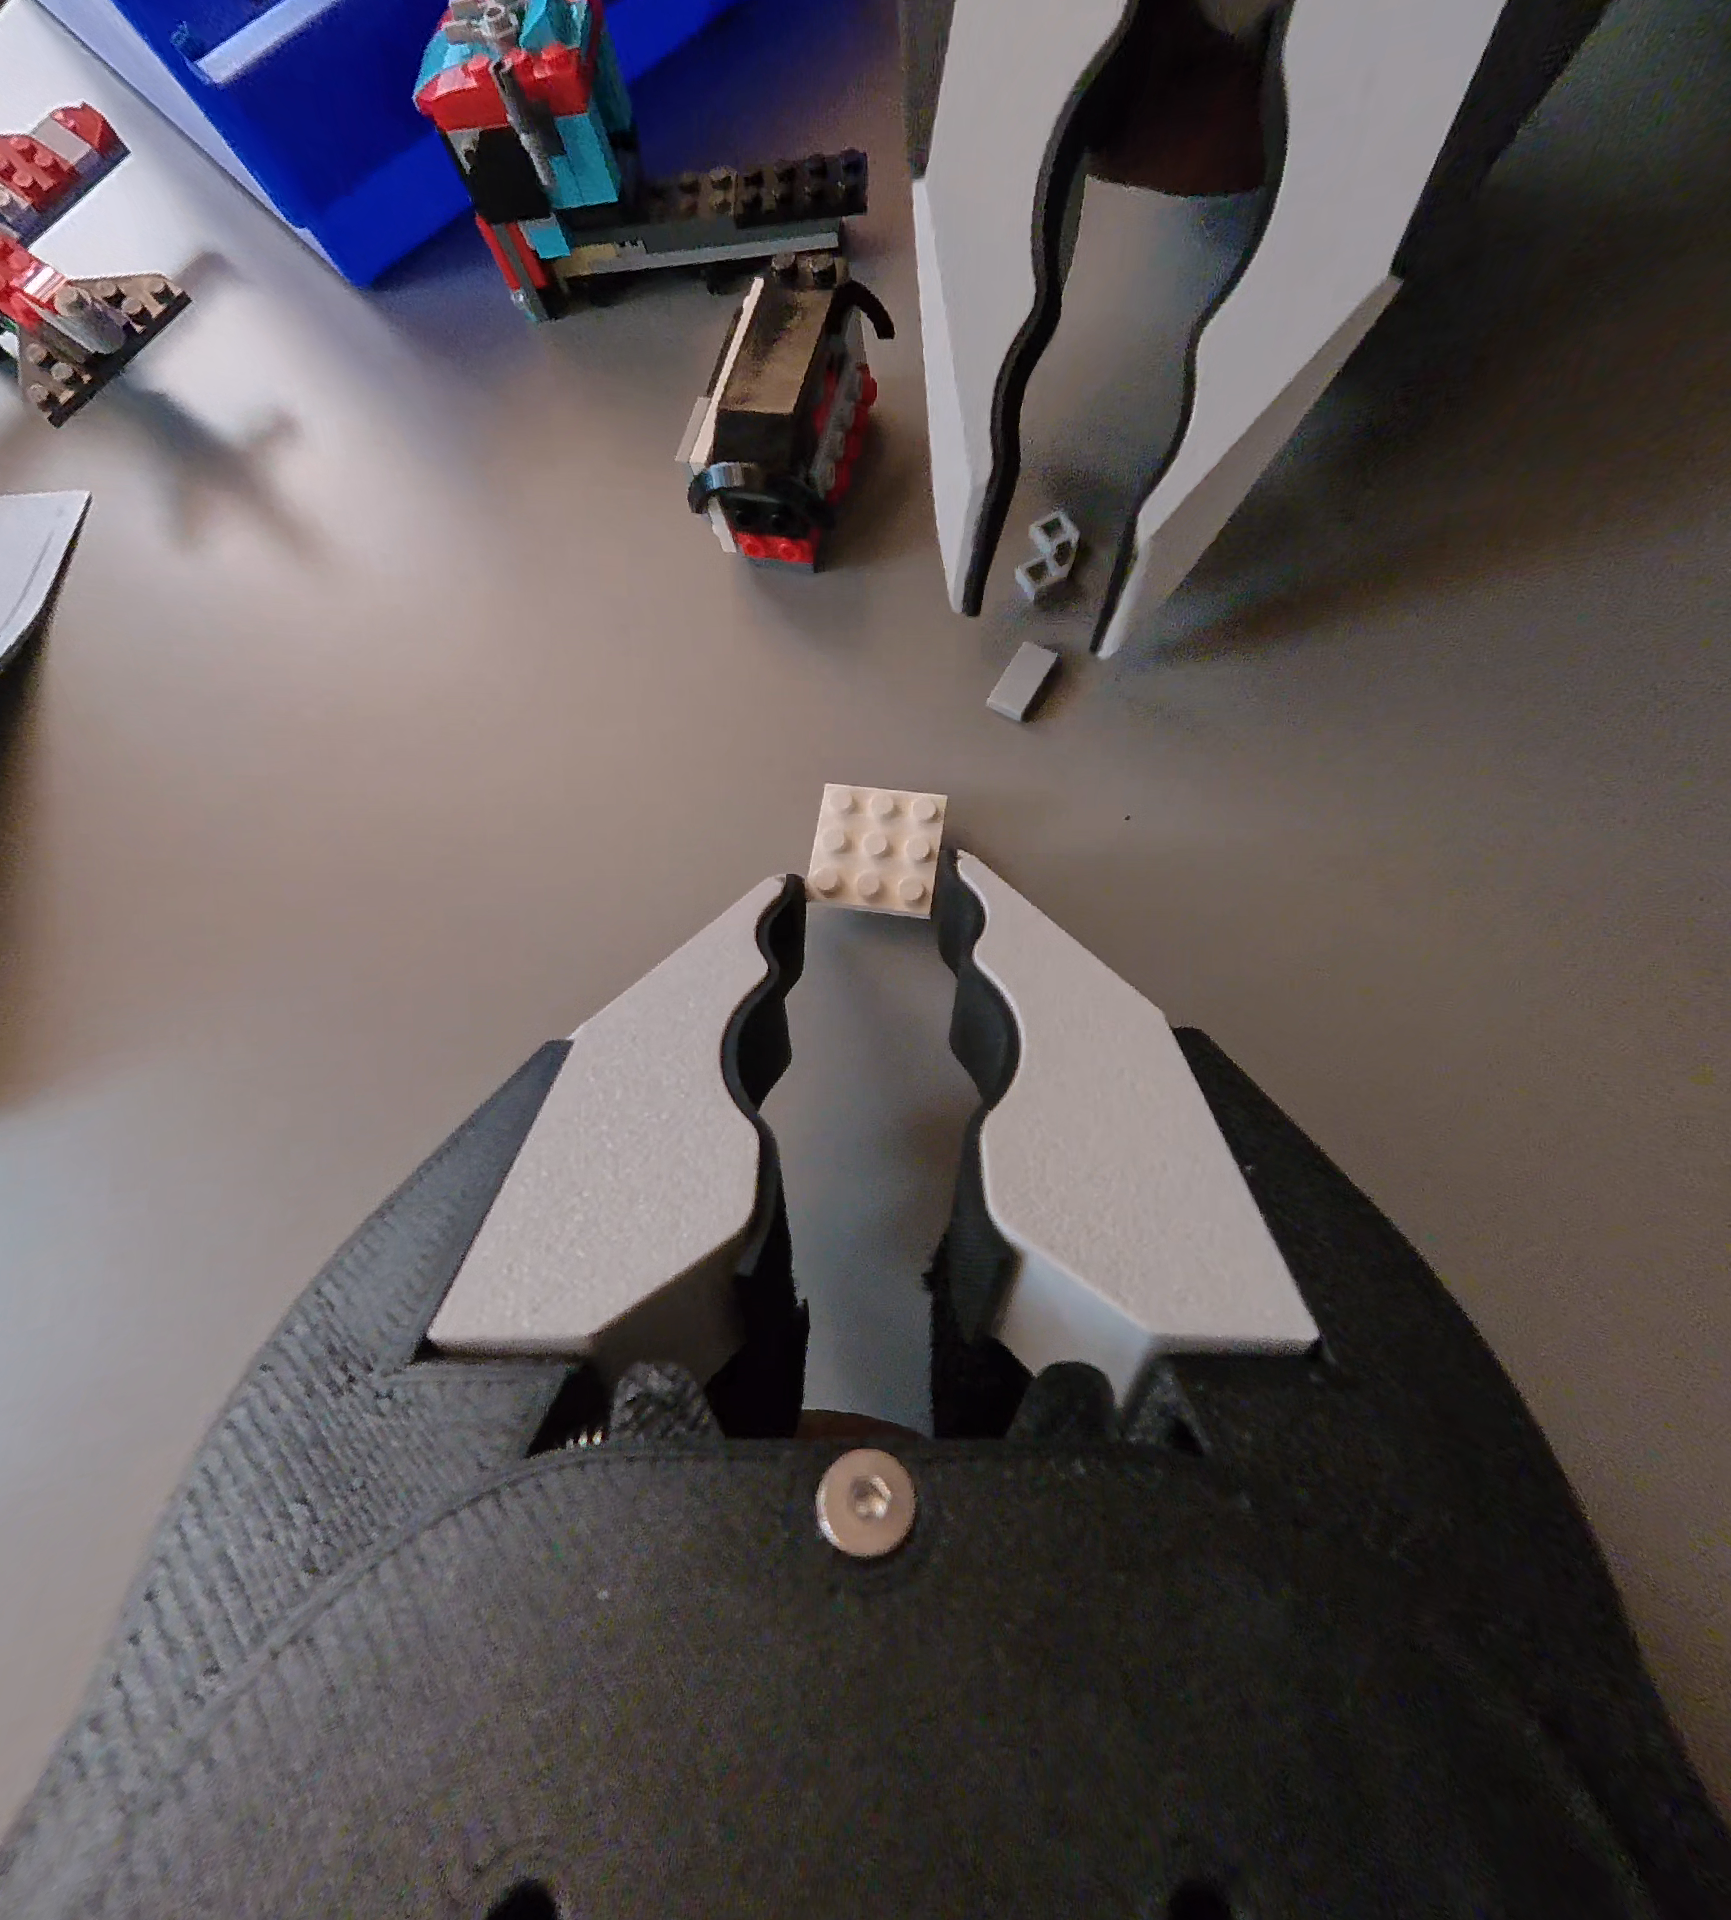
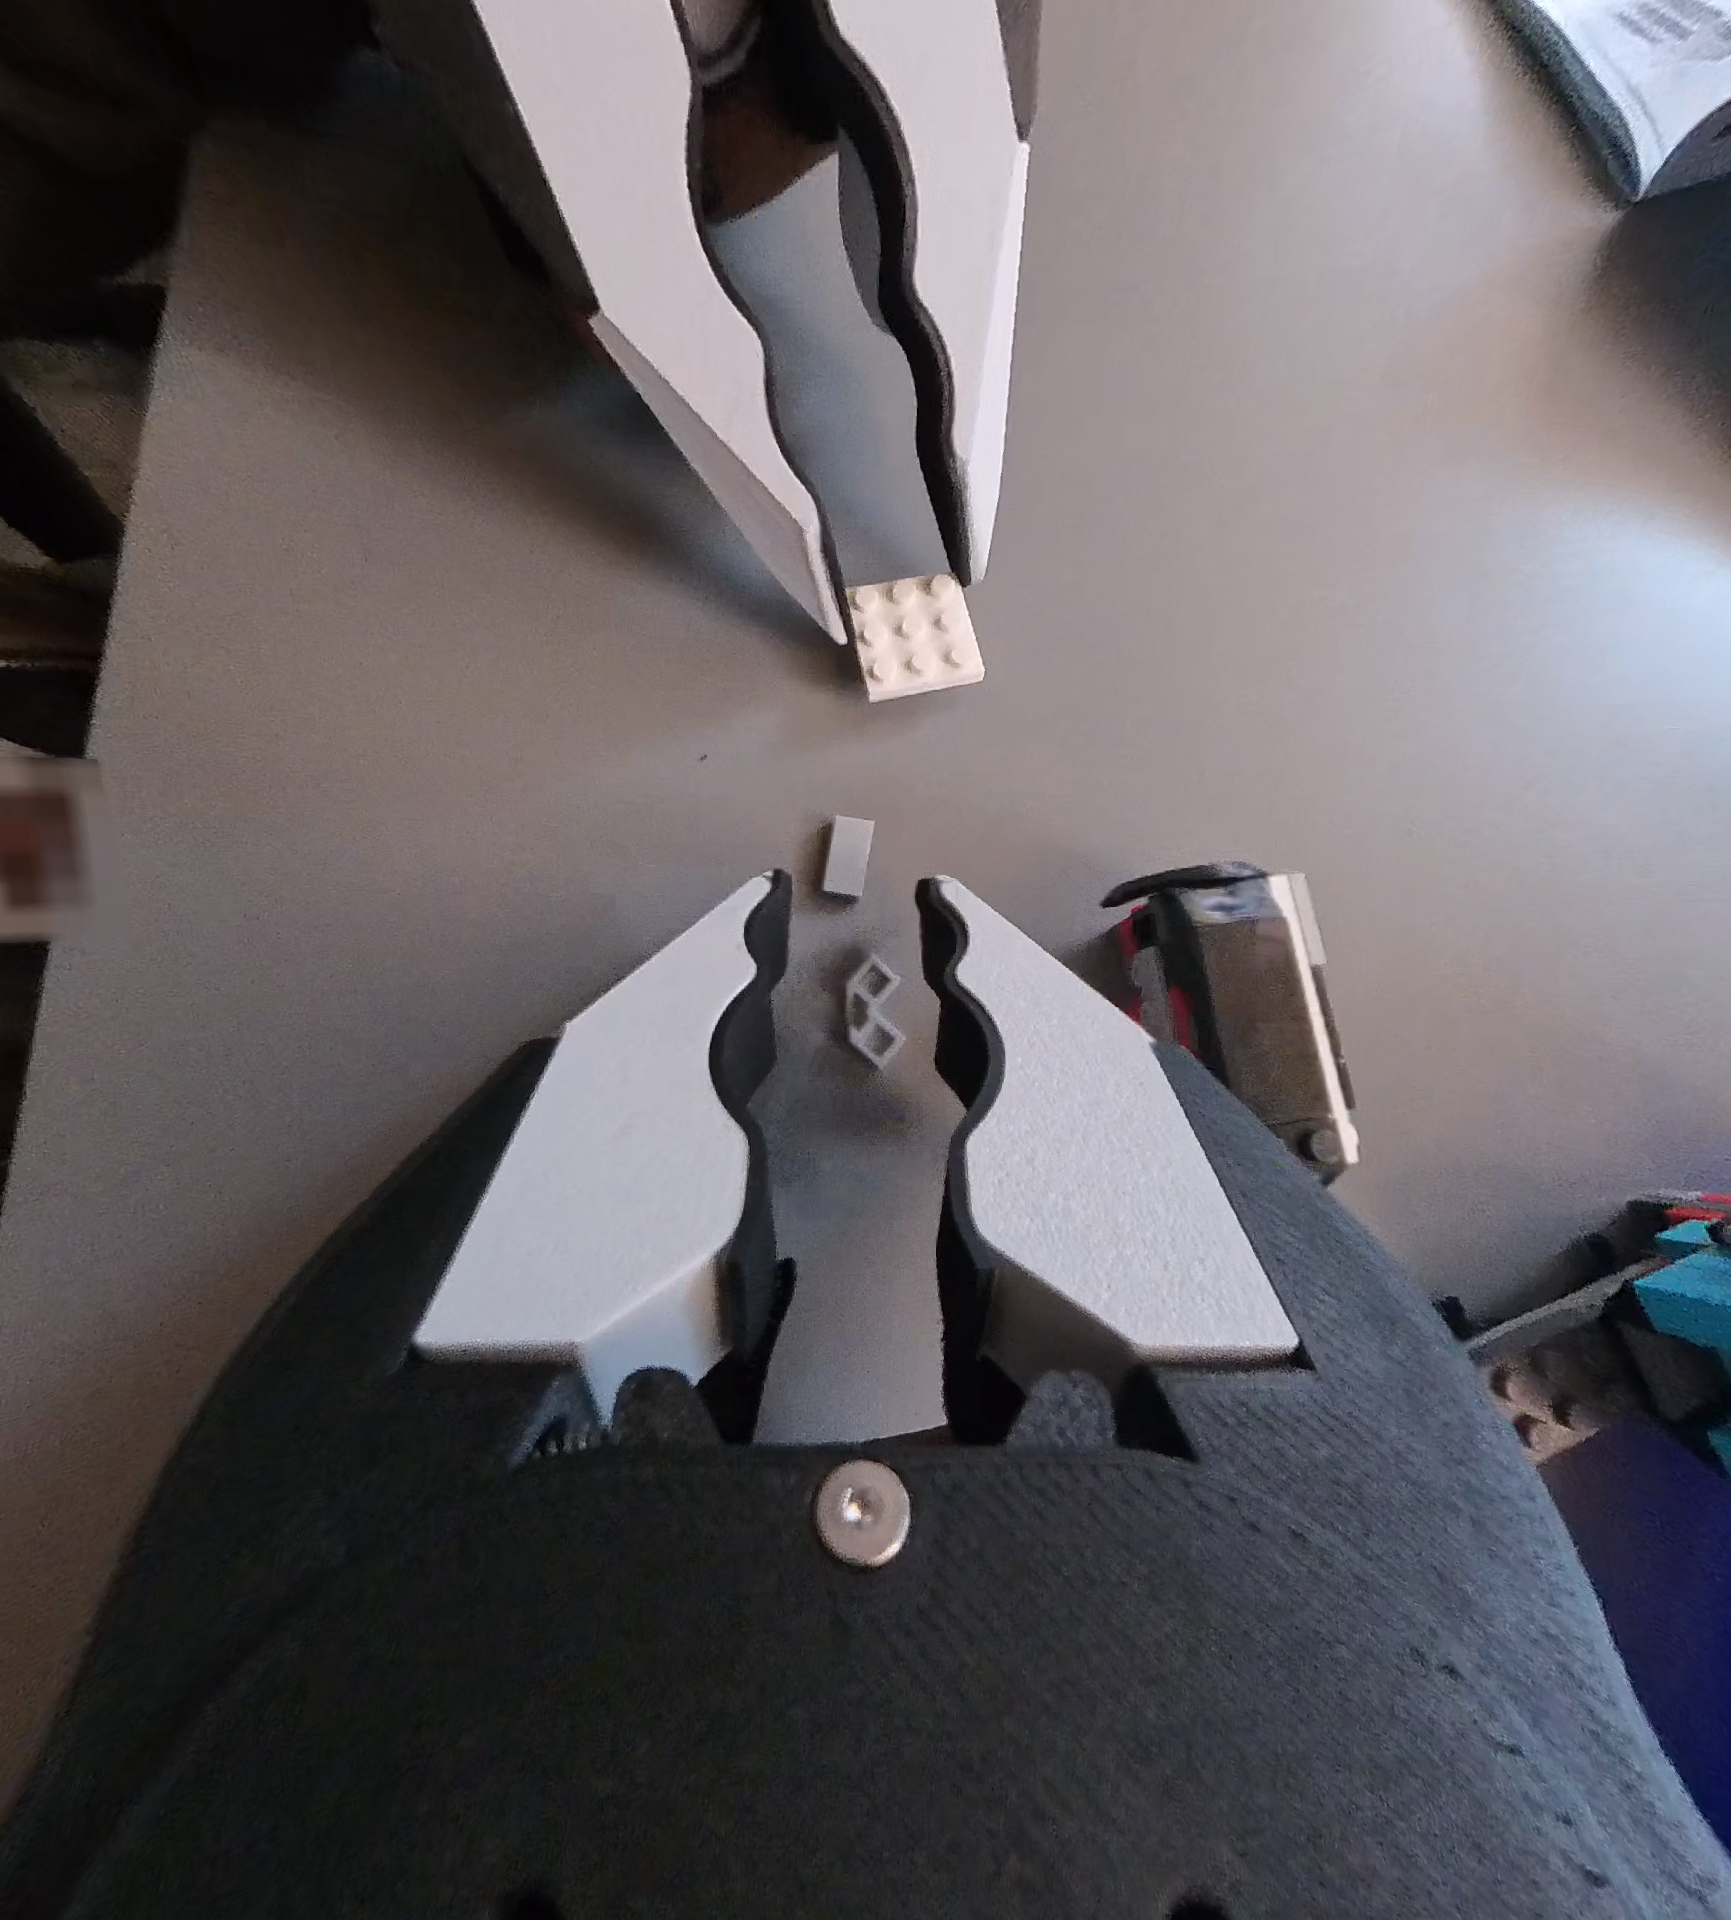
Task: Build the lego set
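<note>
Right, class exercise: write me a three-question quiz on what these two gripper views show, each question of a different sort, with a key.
1. True or false: the left gripper grips the pale studded square plate by its near edge.
2. Multiple choice: what lies between the right gripper's fingers? A) a red brick B) a small grey angled piece C) a blue bin
3. Short answer: what lies just beyond the right gripper's fingertips?

Key
1. True; both pads press on the plate's sides.
2. B; the small grey angled piece lies on the table, clear of both pads.
3. A small flat grey tile.
</note>
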Demonstrator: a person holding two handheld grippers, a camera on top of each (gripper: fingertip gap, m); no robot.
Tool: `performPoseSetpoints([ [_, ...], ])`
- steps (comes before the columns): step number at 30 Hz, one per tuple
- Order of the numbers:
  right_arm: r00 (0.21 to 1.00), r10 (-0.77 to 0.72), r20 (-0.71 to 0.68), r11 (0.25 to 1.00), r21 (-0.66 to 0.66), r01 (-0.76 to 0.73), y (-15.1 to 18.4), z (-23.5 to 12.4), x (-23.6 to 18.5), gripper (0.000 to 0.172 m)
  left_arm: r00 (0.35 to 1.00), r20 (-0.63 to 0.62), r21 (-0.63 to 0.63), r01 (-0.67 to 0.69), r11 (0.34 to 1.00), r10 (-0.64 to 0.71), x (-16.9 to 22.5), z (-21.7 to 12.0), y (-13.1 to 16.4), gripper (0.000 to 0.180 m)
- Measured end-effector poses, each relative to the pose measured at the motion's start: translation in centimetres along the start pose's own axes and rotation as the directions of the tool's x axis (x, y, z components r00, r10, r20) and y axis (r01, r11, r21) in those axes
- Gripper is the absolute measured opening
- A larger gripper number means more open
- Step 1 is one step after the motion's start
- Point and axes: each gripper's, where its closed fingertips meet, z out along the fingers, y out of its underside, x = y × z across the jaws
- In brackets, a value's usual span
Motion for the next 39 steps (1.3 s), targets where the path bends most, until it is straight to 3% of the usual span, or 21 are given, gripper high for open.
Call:
performPoseSetpoints([
  [23, 0.999, 0.031, -0.021, 1.0, 0.006, -0.031, -0.08, 0.73, 0.0, 0.017, 0.99, 0.087, -0.005, 0.112, 0.994, -0.111, -0.76, -0.2, 0.14, 0.027],
  [39, 0.999, 0.042, -0.022, 0.999, 0.01, -0.042, -0.09, 0.75, 0.12, 0.013, 0.988, 0.079, 0.01, 0.132, 0.991, -0.133, 0.0, -0.44, -0.06, 0.027],
])
